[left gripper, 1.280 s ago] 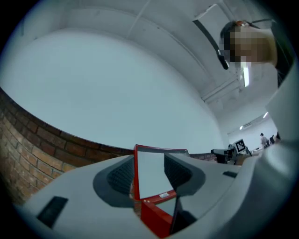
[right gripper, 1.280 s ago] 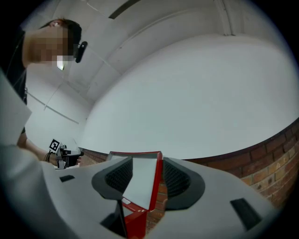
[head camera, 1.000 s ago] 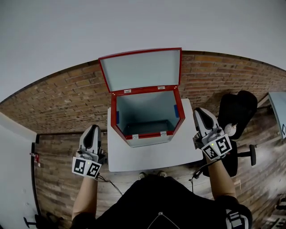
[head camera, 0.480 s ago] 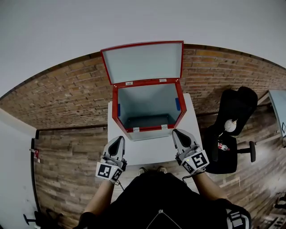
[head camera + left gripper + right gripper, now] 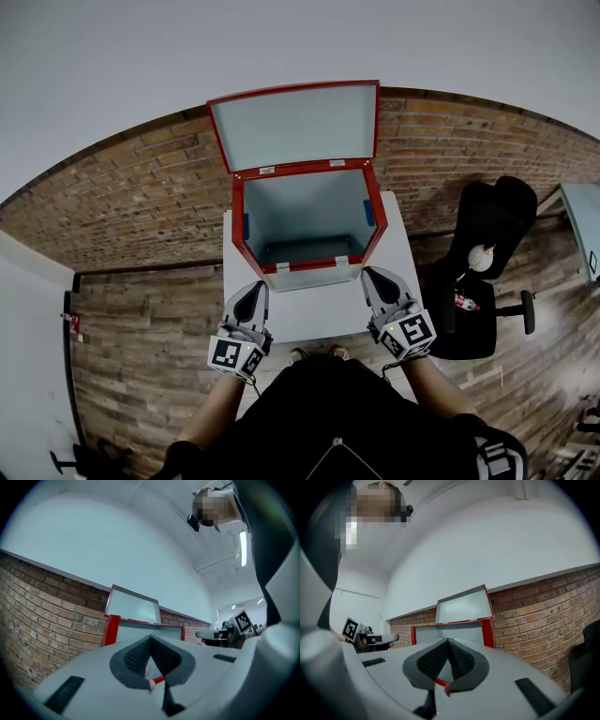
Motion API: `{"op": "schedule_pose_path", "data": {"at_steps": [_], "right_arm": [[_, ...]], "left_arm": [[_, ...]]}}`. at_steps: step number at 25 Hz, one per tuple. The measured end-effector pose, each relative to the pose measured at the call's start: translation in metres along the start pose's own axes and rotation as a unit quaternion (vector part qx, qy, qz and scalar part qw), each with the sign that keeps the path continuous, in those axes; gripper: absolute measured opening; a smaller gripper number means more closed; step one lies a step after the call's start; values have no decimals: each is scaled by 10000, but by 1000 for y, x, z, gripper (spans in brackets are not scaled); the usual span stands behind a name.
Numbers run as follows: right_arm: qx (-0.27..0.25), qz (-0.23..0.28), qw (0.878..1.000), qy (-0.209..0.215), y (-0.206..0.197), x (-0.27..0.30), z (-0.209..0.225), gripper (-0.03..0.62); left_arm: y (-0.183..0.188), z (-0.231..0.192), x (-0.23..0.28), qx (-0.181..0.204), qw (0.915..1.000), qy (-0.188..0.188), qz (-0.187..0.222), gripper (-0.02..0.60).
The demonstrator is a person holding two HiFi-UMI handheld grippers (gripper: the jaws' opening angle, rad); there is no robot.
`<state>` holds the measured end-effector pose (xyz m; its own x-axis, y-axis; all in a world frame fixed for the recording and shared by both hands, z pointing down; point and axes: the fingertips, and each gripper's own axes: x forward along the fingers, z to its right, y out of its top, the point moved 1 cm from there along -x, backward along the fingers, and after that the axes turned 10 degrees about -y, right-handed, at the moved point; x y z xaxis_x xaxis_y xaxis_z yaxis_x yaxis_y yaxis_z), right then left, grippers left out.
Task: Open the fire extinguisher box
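The left claw (image 5: 251, 292) hangs just in front of the fire extinguisher box (image 5: 237, 225), off its front left corner and apart from it, above the white table (image 5: 319, 314). Its ribbed pads (image 5: 136, 656) are pressed together and pinch nothing. The red-framed box stands on the table with its lid (image 5: 295, 127) raised upright against the brick wall. Off the box's front right corner, the right claw (image 5: 372, 278) is likewise squeezed together, holding nothing and touching nothing.

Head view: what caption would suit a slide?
Open red box on a white table; left gripper and right gripper shut, empty.
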<state>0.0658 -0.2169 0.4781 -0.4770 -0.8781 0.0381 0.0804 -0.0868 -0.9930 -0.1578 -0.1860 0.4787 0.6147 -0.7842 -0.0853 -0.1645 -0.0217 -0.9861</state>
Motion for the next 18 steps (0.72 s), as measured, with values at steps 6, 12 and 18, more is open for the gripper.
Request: {"op": "schedule_pose_path", "data": {"at_steps": [6, 12, 18], "right_arm": [[-82, 65, 9999, 28, 3, -1, -2, 18], [-69, 30, 10000, -53, 6, -2, -1, 18], [-103, -63, 9999, -76, 3, -3, 3, 18]], "left_arm": [[-3, 3, 3, -19, 10000, -52, -62, 44], [0, 2, 3, 32, 10000, -29, -74, 44], [3, -4, 4, -20, 10000, 88, -39, 44]]}}
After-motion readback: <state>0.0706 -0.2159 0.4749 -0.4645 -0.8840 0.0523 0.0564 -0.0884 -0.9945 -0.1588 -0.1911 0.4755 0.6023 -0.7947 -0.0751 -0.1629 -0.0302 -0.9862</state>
